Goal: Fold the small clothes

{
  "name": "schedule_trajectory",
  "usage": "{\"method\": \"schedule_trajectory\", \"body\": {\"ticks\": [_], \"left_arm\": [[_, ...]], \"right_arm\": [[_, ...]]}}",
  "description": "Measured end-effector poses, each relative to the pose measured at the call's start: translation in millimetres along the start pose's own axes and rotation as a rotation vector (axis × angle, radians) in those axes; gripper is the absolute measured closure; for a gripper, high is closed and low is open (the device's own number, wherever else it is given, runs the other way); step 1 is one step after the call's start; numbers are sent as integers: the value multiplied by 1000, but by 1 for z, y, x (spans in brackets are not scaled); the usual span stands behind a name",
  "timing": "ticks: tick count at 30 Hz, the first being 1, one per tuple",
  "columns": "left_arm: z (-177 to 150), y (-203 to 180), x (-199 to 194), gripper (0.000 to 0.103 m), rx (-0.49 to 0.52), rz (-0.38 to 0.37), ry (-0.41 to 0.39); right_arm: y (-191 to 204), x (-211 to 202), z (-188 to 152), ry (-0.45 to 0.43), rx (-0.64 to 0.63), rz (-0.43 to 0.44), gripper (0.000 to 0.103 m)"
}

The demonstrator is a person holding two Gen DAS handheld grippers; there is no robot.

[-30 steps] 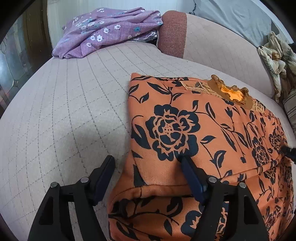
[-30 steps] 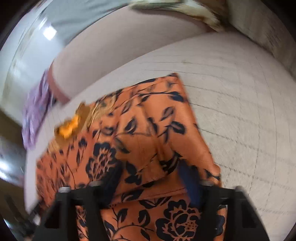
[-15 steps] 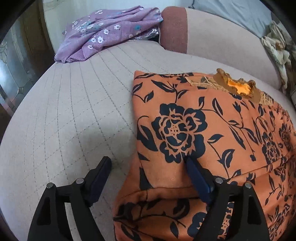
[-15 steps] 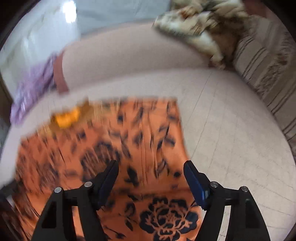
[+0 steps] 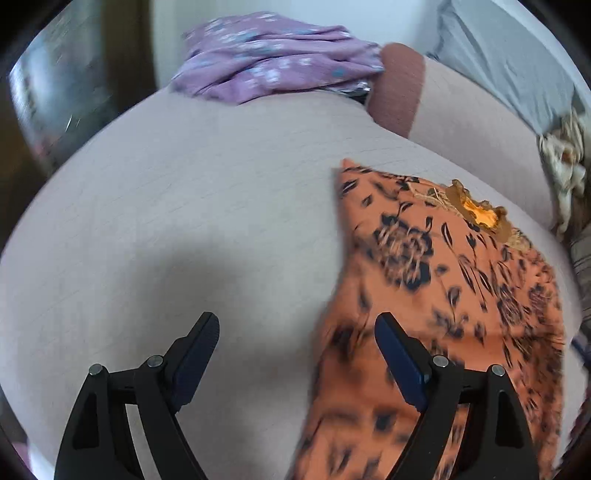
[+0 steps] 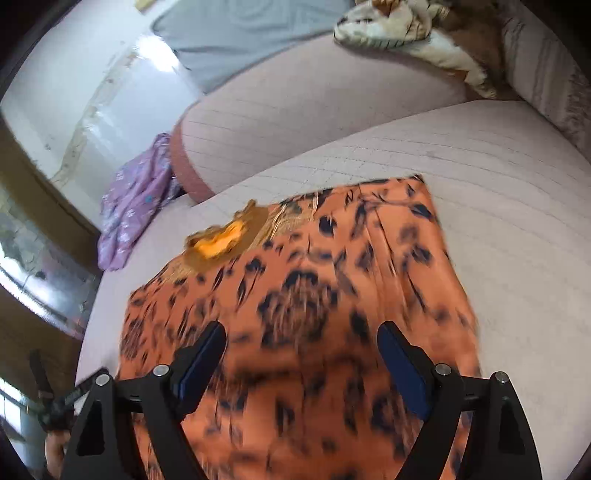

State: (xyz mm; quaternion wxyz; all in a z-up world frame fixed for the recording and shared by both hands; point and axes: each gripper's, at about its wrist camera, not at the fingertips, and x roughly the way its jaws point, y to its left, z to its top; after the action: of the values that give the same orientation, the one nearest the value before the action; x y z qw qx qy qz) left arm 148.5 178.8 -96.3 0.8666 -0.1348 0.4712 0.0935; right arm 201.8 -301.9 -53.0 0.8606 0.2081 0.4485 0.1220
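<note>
An orange garment with black flowers [image 5: 424, 258] lies folded flat on the pale sofa seat [image 5: 184, 203], its ruffled neckline [image 5: 480, 216] at the far side. My left gripper [image 5: 295, 317] hangs open above the seat beside the garment's left edge; only its right finger overlaps the cloth and nothing is between the jaws. In the right wrist view the garment [image 6: 314, 295] fills the middle, blurred. My right gripper [image 6: 302, 325] hovers over it with its jaws opening, and they grip no cloth.
A purple flowered garment [image 5: 273, 55] lies bunched at the far left end of the sofa. A grey pillow [image 6: 240, 33] and a cream patterned cloth [image 6: 406, 26] rest on the backrest. The seat [image 6: 498, 184] stretches bare to the right of the orange garment.
My right gripper has gone from shut on the orange cloth to wide open and has let it go. My left gripper has shifted left and up, off the garment.
</note>
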Motion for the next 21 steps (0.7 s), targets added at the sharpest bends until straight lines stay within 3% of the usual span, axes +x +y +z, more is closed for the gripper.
{"method": "schedule_trajectory", "body": {"ticks": [5,9,13,17,19,21], "left_arm": [[-63,42,-39,16,-72,-58,68],[-114,41,-63,16,-38,-106,122],[-148,26,-68,16,57,-122,171],[-168,6,-68,16,166,-37,158],[-173,4,-71,16,157,-33,168],[-176,5,-80,16,124,-83,166]], "right_arm": [[-32,-56,-67,37,-4,-88,16],[-69,-100,-110,67,39,-162,16],[-93,-129,-143,115,97,-133,16],[-99,-132,-159,141,140,-82,16],[-98,-131,-162,144,148,-78,16],[-96,-133,-165,145,153,-66,16]]}}
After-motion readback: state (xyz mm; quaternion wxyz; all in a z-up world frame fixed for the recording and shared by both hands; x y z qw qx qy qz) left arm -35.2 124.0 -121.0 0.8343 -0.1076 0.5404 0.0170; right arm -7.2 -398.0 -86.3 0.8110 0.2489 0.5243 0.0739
